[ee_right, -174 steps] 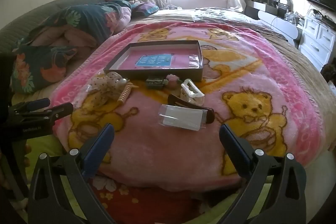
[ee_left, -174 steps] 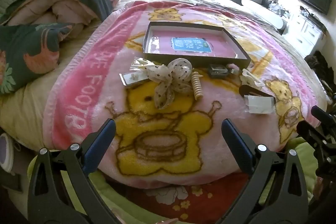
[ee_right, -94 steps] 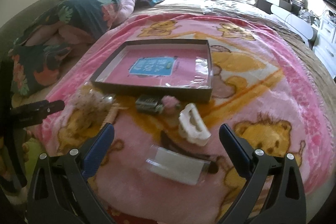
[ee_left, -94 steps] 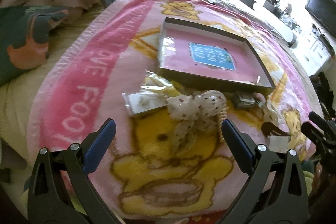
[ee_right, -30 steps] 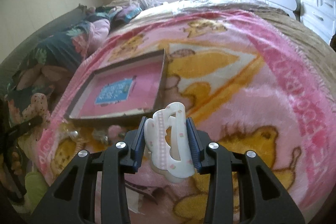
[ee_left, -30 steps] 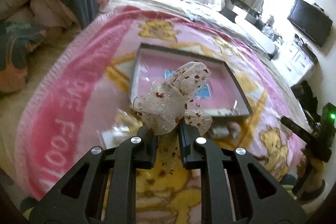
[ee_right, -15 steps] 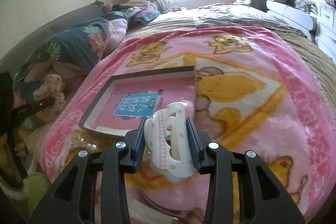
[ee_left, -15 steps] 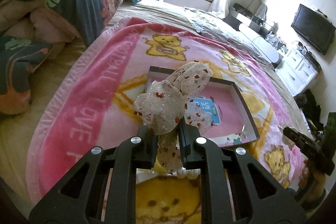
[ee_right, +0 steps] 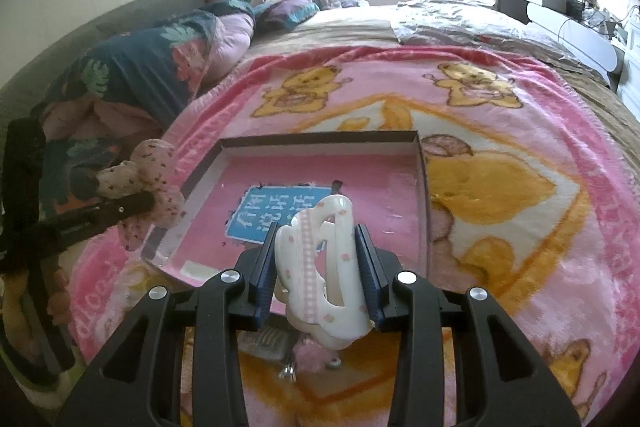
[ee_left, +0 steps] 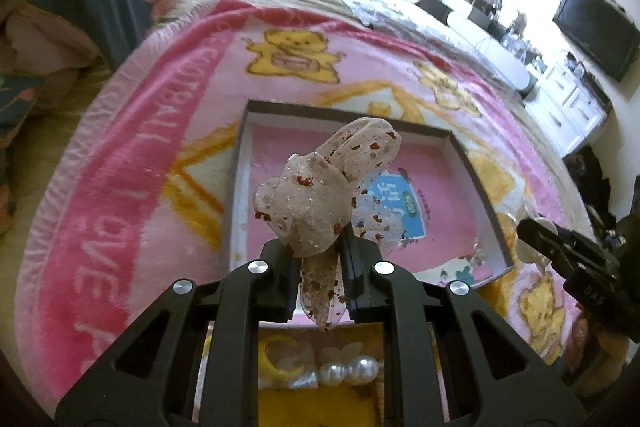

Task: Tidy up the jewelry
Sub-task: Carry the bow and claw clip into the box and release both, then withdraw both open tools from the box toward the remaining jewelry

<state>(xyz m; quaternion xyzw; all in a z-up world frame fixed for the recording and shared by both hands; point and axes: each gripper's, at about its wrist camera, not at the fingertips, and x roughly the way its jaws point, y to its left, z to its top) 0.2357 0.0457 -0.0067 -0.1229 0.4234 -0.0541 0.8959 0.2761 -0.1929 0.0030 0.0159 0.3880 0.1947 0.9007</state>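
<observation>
Low in each frame, the left gripper (ee_left: pixel 319 269) pinched a bow (ee_left: pixel 320 195) and the right gripper (ee_right: pixel 316 269) clamped a clip (ee_right: pixel 320 267), both poised over the tray (ee_right: pixel 320 141) (probably for dropping in).

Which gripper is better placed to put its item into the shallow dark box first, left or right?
Probably the right gripper. Its white hair claw already appears above the pink floor of the dark-rimmed box; the left gripper, holding the sheer speckled bow, seems nearer the box's edge.

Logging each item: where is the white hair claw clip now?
Right wrist view, centre: the white hair claw clip is clamped in the right tool, above the box's near edge.
</observation>
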